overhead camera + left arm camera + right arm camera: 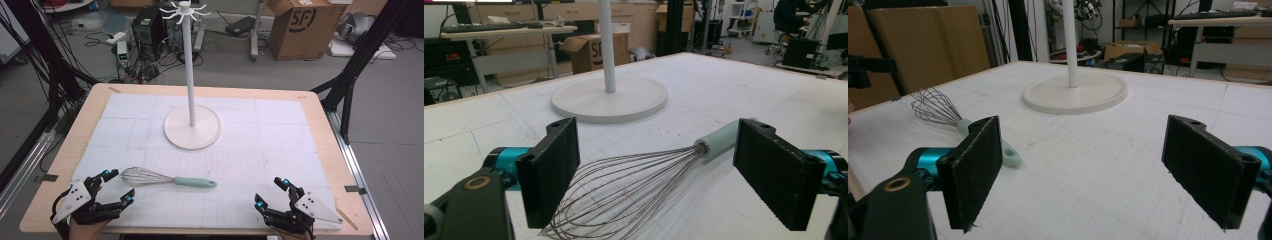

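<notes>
both tongs [116, 186] [271, 192] released over white gridded mat [280, 125]; whisk [165, 179], stand [192, 127]; cluttered lab floor.

Left gripper [656, 172] jaws wide apart over whisk [634, 182], wire head between them, mint handle toward white stand base [609, 100]

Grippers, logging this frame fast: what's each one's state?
Left gripper: open, empty, whisk lies ahead of it.
Right gripper: open, empty.
</notes>
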Available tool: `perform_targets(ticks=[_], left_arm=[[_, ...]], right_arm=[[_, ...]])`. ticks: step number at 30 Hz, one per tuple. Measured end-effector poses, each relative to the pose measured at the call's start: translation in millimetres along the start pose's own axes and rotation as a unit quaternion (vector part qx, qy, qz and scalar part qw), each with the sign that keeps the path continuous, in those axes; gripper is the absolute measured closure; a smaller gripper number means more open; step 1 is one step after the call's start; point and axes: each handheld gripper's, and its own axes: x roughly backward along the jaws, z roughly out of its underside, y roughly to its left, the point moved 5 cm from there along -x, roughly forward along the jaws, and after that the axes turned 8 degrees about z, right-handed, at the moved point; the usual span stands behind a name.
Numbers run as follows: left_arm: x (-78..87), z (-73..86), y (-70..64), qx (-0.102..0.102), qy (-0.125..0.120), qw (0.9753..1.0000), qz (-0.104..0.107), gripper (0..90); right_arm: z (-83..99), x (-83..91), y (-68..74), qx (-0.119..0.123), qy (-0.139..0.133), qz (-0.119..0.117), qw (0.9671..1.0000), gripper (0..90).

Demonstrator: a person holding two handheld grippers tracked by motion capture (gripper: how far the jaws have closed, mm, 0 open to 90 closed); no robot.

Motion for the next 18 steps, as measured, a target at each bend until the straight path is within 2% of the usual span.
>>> perform_targets(ticks=[14, 18], left_arm=[[-2.0, -0.9, -0.4, 0.005, 0.001, 1.0, 0.003, 19.4], [-15.0, -17.0, -4.8, -0.017, 0.024, 0.9988, 0.039, 18.7]], right_arm=[[0.0, -0.3, -0.7, 0.001, -0.001, 0.001, 1.0, 15.6], [-0.1, 0.0, -0.2, -0.002, -0.002, 0.0, 1.0, 15.6]])
